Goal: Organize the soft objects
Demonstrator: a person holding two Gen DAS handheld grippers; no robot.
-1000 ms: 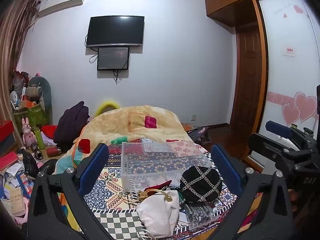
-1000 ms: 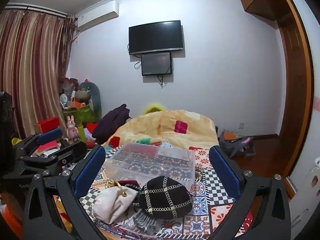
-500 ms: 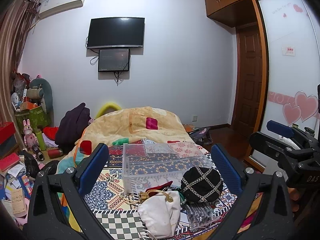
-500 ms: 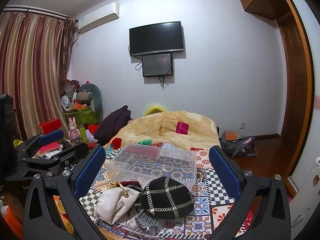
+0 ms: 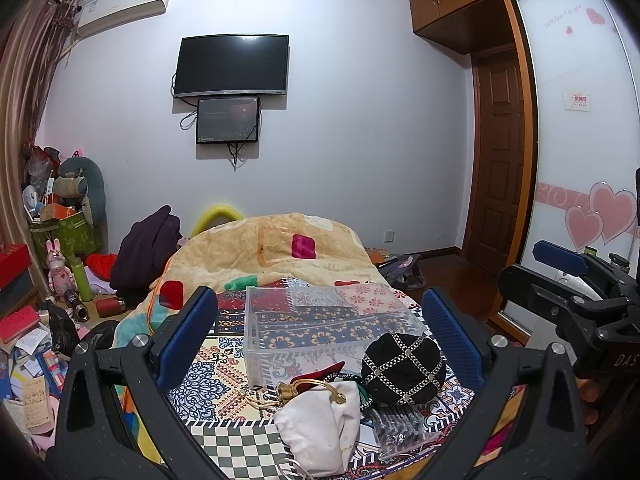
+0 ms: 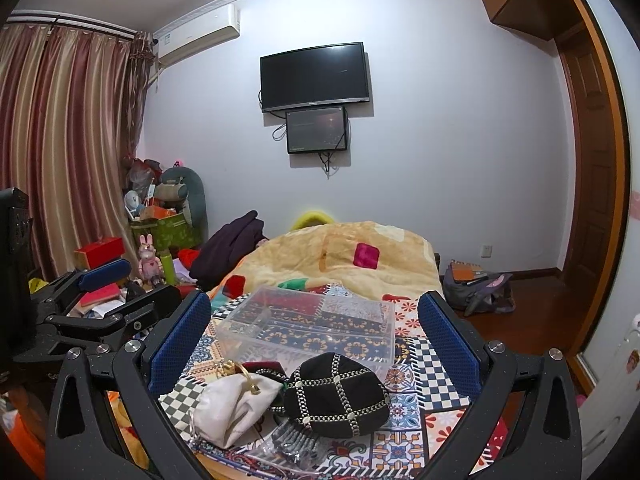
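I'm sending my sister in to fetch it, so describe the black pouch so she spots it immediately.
On the patterned cloth at the near end of the bed, just in front of the clear plastic box, sits the black pouch. Unlike the plain white pouch beside it, it has a pale studded lattice.

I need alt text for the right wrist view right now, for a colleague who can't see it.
The right gripper, jaws open and empty, hangs above a white drawstring pouch and a black studded pouch on a patterned cloth. A clear plastic box sits behind them, on a bed.
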